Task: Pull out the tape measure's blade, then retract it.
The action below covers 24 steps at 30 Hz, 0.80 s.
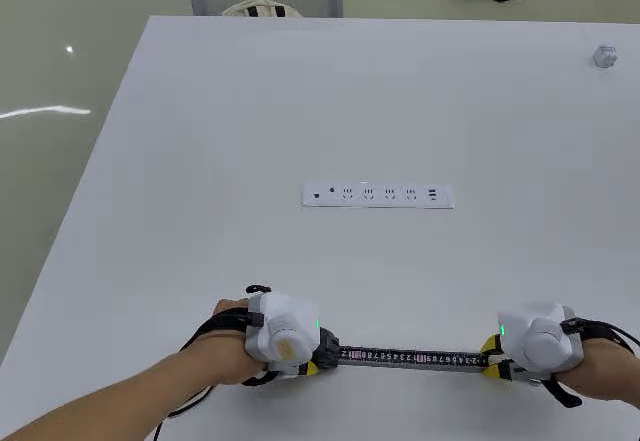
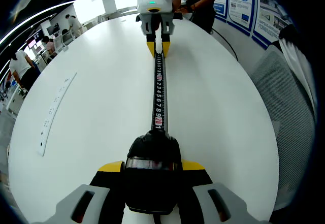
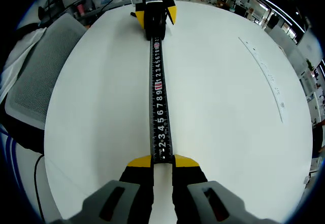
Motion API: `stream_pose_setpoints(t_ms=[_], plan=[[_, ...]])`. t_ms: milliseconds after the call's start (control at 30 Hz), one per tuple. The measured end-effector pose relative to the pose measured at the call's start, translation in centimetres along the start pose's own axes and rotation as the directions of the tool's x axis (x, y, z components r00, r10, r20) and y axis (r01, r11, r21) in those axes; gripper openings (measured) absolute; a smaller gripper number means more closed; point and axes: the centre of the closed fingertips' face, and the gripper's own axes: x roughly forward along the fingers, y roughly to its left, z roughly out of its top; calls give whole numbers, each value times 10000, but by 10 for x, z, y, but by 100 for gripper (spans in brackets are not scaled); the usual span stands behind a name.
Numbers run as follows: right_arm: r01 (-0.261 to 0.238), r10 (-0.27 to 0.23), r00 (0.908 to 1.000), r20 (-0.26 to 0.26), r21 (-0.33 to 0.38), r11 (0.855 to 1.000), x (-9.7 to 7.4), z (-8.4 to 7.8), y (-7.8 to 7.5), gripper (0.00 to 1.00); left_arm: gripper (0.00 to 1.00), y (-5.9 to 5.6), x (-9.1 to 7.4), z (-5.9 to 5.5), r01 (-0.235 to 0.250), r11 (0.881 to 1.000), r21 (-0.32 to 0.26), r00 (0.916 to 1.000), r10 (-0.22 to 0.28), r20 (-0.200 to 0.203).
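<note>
Two grips hold the blade (image 3: 158, 97) taut: left hand-held gripper (image 2: 152, 168) clamps the tape measure case (image 2: 152, 186), right hand-held gripper (image 3: 162, 162) pinches the tip.

My left gripper (image 1: 316, 359) sits in my left hand (image 1: 225, 356), jaws closed on the case (image 2: 152, 173). My right gripper (image 1: 492, 358) is opposite and well apart, jaws pinching the blade (image 3: 159, 97) end. The two point at each other. My left forearm (image 1: 110, 411) reaches in from the lower left.

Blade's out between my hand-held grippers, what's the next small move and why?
Probably ease the right hand-held gripper toward the case in the left hand-held gripper, letting the blade retract: it already spans the gap, its tip pinched by the right jaws.
</note>
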Motion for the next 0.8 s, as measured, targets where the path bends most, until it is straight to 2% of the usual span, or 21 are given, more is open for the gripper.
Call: stream_pose_setpoints(t_ms=[267, 433, 800], plan=[[4, -4, 10000, -19, -7, 10000, 0, -2, 0, 12, 37, 0, 0, 0, 1, 10000, -1, 10000, -1, -1], [31, -31, 10000, -83, 70, 10000, -2, -8, 0, 12, 37, 0, 0, 0, 14, 10000, 2, 10000, -14, -30], [-17, 14, 9997, -264, -111, 9999, -2, -7, 1, 13, 37, 0, 1, 0, -35, 10000, 13, 10000, 35, 6]])
